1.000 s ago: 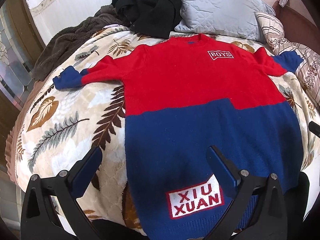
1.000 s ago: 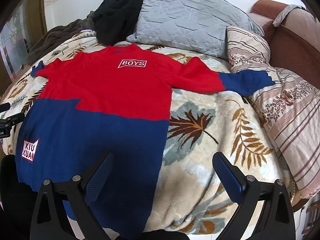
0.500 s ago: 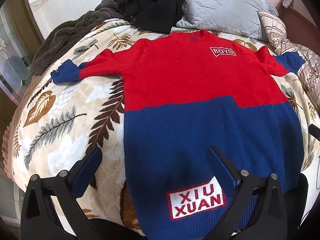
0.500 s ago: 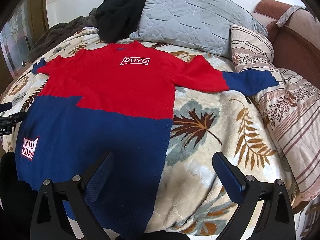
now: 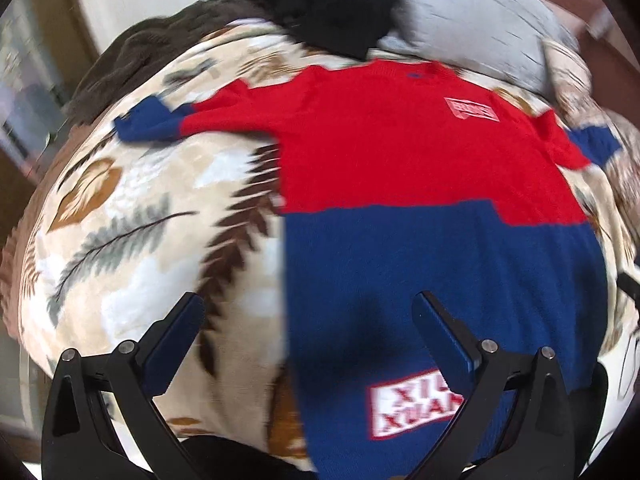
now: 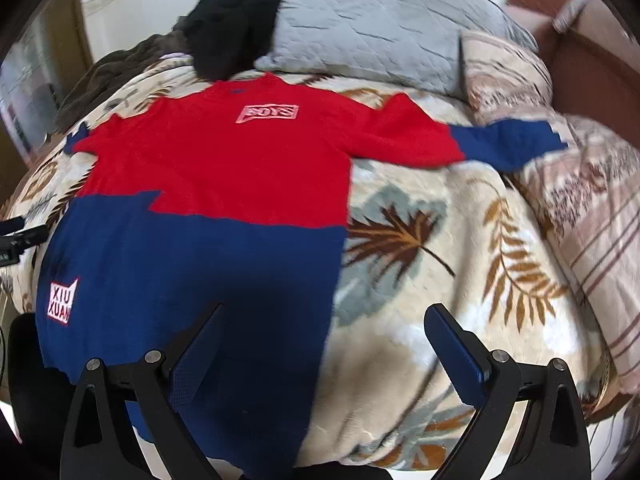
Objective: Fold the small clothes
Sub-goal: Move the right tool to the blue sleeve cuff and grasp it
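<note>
A small red and blue sweater [image 5: 420,184] lies flat on the leaf-print blanket [image 5: 132,240], front up, both sleeves spread out. It also shows in the right wrist view [image 6: 216,184]. Its left sleeve cuff [image 5: 148,122] and right sleeve cuff [image 6: 508,140] are blue. My left gripper [image 5: 308,316] is open and empty above the sweater's lower left edge. My right gripper [image 6: 324,328] is open and empty above its lower right edge. Both now frames are motion-blurred.
A grey pillow [image 6: 380,28], a black garment [image 6: 236,28] and a brown fleece [image 5: 148,48] lie at the head of the bed. A striped patterned quilt [image 6: 580,184] lies at the right, by a brown headboard [image 6: 592,60].
Both grippers have moved left and forward over the bed, so the sweater sits further right in both views. Both stay open. The sweater has not moved.
</note>
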Demonstrator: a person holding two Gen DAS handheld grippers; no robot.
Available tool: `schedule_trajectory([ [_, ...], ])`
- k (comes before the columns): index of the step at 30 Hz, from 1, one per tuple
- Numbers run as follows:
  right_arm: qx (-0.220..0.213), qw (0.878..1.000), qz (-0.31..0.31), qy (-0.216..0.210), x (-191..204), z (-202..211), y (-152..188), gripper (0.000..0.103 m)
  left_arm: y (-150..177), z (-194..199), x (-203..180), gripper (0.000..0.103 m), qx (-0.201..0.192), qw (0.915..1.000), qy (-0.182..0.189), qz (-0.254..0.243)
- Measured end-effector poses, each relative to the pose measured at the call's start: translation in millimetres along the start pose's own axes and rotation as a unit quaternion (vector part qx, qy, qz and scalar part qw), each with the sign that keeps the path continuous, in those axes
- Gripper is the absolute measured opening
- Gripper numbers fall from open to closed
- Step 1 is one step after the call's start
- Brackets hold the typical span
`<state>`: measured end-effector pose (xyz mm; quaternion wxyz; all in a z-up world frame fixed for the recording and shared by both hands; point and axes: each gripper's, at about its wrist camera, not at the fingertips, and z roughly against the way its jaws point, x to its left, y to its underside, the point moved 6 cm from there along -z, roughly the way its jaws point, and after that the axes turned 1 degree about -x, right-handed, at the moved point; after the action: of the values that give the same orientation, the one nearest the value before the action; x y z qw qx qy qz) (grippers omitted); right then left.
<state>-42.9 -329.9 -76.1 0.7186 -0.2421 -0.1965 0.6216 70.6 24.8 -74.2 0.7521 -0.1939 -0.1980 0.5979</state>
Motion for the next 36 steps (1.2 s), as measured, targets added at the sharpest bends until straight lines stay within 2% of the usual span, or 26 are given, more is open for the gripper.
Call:
schedule_trajectory([
  [3, 0.017, 1.000, -0.025, -0.007, -11.2, -8.4, 6.7, 0.099, 5.8, -11.0, 26.4, 0.103, 0.027, 0.9987, -0.003, 0.043],
  [6, 0.037, 0.998, -0.048, -0.035, -11.9, -19.8, 15.7, 0.097, 18.9, -22.7, 36.5, 0.103, 0.059, 0.9952, 0.018, 0.076],
  [8, 0.045, 0.996, -0.050, -0.061, -4.0, -25.2, 21.2, 0.092, 30.1, -27.8, 29.6, 0.103, 0.076, 0.9930, 0.040, 0.081],
  [9, 0.052, 0.995, -0.046, -0.078, 3.3, -28.8, 25.1, 0.083, 36.2, -29.7, 22.6, 0.100, 0.084, 0.9915, 0.058, 0.082],
  [10, 0.056, 0.994, -0.033, -0.085, 12.0, -33.0, 30.0, 0.072, 39.8, -30.6, 16.4, 0.088, 0.090, 0.9901, 0.071, 0.081],
  [11, 0.059, 0.995, -0.013, -0.077, 20.2, -35.2, 34.4, 0.068, 45.3, -32.3, 6.5, 0.085, 0.102, 0.9881, 0.087, 0.076],
  [12, 0.044, 0.997, 0.018, -0.062, 27.6, -33.4, 36.0, 0.051, 46.5, -29.9, 0.9, 0.079, 0.098, 0.9903, 0.075, 0.063],
  [13, 0.029, 0.997, 0.041, -0.065, 34.8, -29.1, 36.2, 0.017, 46.4, -26.3, -4.7, 0.050, 0.089, 0.9926, 0.068, 0.047],
  [14, 0.023, 0.996, 0.049, -0.072, 38.4, -25.1, 35.7, 0.011, 46.0, -21.7, -12.2, 0.029, 0.092, 0.9915, 0.086, 0.033],
  [15, 0.016, 0.995, 0.047, -0.082, 38.6, -16.1, 32.5, 0.010, 44.9, -16.2, -16.0, 0.011, 0.099, 0.9883, 0.111, 0.035],
  [16, 0.004, 0.995, 0.043, -0.090, 37.6, -8.1, 29.7, 0.010, 42.5, -10.3, -15.4, 0.011, 0.099, 0.9869, 0.121, 0.042],
  [18, -0.032, 0.994, 0.037, -0.095, 30.3, 15.0, 23.9, 0.006, 39.2, -2.5, -8.5, 0.011, 0.094, 0.9880, 0.114, 0.046],
  [19, -0.035, 0.994, 0.031, -0.097, 25.7, 19.9, 24.0, 0.005, 41.4, -4.3, -6.0, 0.011, 0.100, 0.9876, 0.111, 0.048],
  [22, -0.003, 0.996, 0.001, -0.092, 7.5, 5.0, 39.2, 0.004, 57.4, -21.5, -2.8, 0.013, 0.131, 0.9849, 0.101, 0.051],
  [24, 0.041, 0.996, -0.014, -0.083, 2.7, -21.9, 54.8, 0.006, 56.4, -14.7, -3.8, 0.013, 0.119, 0.9857, 0.105, 0.054],
  [27, 0.027, 0.992, -0.050, -0.108, -3.8, -17.9, 52.6, 0.013, 48.3, 1.9, -5.8, 0.013, 0.104, 0.9852, 0.127, 0.050],
  [29, -0.001, 0.990, -0.082, -0.112, -24.1, -8.8, 37.1, 0.017, 28.7, 12.3, -4.8, 0.022, 0.081, 0.9861, 0.138, 0.044],
  [31, -0.031, 0.987, -0.125, -0.091, -60.4, -0.1, 12.2, 0.040, 7.3, 19.9, -11.0, 0.050, 0.054, 0.9880, 0.139, 0.040],
  [32, -0.044, 0.984, -0.154, -0.074, -83.3, 2.9, 1.0, 0.045, -0.8, 19.2, -12.5, 0.055, 0.045, 0.9888, 0.137, 0.038],
  [33, -0.059, 0.979, -0.184, -0.062, -105.3, 4.7, -9.1, 0.046, -11.9, 18.5, -16.2, 0.059, 0.034, 0.9894, 0.137, 0.035],
  [36, -0.103, 0.955, -0.277, -0.029, -177.6, 4.9, -42.7, 0.046, -43.0, 0.7, -33.5, 0.059, 0.031, 0.9891, 0.143, 0.020],
])
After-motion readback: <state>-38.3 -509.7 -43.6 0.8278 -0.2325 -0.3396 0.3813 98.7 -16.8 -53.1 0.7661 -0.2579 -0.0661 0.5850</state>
